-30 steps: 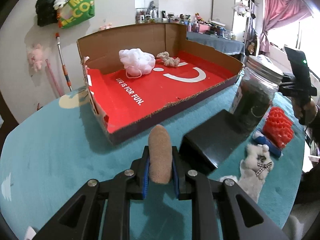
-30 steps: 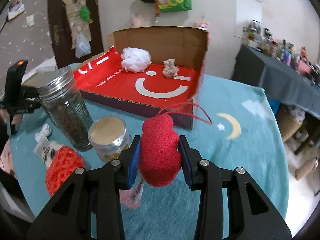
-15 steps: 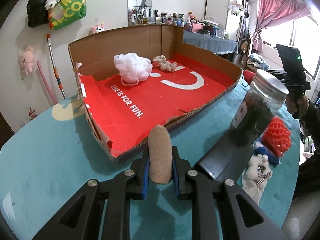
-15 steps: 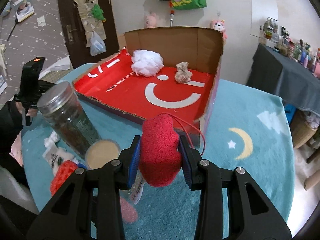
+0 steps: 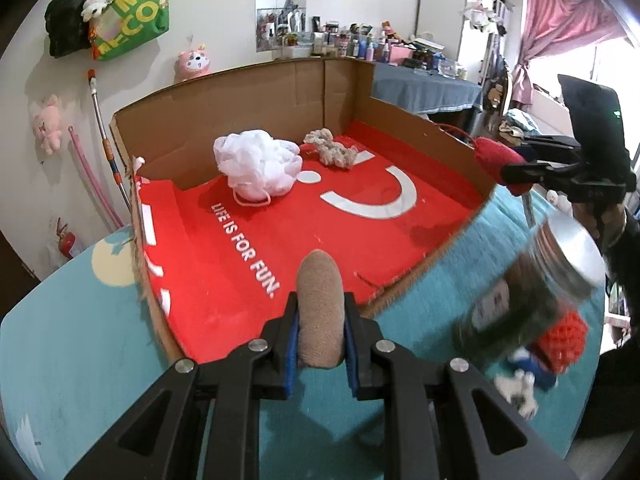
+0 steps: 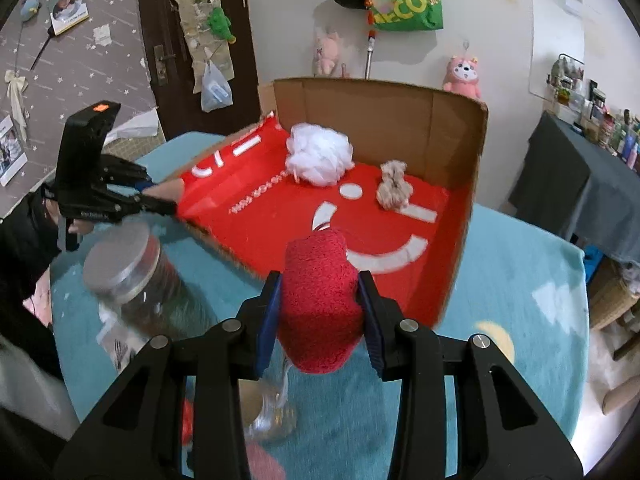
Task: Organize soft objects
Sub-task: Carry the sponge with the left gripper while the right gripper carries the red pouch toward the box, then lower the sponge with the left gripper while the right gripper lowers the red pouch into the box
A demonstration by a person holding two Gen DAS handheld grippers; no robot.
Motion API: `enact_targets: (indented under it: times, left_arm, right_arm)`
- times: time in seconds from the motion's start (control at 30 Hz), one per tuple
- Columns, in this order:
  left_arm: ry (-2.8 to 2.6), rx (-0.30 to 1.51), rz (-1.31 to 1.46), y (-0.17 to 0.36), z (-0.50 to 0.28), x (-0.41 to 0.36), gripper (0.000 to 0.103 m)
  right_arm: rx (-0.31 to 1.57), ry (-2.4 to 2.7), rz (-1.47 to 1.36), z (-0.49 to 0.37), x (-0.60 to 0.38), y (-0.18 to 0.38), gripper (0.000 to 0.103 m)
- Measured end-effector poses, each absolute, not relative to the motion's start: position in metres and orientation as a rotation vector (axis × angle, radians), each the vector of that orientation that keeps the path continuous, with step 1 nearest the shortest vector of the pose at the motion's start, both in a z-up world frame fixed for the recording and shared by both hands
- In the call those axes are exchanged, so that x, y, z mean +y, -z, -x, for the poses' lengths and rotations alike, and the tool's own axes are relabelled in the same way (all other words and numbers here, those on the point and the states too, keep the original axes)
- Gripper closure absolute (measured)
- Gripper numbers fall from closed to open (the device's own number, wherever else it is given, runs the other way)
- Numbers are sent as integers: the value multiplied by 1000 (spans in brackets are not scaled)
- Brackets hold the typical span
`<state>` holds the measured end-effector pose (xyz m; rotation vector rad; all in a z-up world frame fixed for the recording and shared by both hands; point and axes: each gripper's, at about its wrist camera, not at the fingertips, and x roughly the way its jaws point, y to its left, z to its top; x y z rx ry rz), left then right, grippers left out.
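My left gripper [image 5: 320, 334] is shut on a tan fuzzy roll [image 5: 321, 312], held just above the near edge of an open cardboard box with a red floor [image 5: 304, 236]. My right gripper [image 6: 320, 312] is shut on a red plush piece [image 6: 320, 300] at the box's side edge [image 6: 460, 264]; the same gripper [image 5: 516, 174] and red plush piece [image 5: 496, 160] show in the left wrist view. A white mesh pouf [image 5: 258, 166] and a beige rope toy [image 5: 330, 150] lie at the back of the box. The left gripper [image 6: 168, 206] shows at the far rim.
A tall glass jar with a metal lid [image 5: 536, 296] stands on the teal tablecloth [image 5: 80, 340] right of the box. A red crocheted piece [image 5: 564, 340] and a small white plush [image 5: 516, 392] lie beside it. A short jar [image 6: 264, 412] sits under my right gripper.
Both grippers have moved forward and a little up toward the box, each still holding its soft piece. The box fills more of both views and the jars have slid back and sideways.
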<state>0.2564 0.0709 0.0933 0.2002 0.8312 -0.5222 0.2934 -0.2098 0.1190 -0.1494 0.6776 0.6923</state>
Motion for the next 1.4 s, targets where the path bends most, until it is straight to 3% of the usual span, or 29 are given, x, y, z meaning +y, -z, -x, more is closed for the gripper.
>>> enact_targets:
  times: [0.23, 0.77, 1.4]
  left_arm:
    - [413, 912, -185, -95, -301, 54, 82]
    - [240, 1084, -219, -61, -375, 35, 80]
    - [191, 1092, -244, -48, -388, 30, 69]
  right_arm:
    - [722, -555, 162, -337, -183, -125, 68]
    - [1029, -305, 178, -444, -157, -88, 67]
    - [1106, -244, 277, -467, -136, -56, 65]
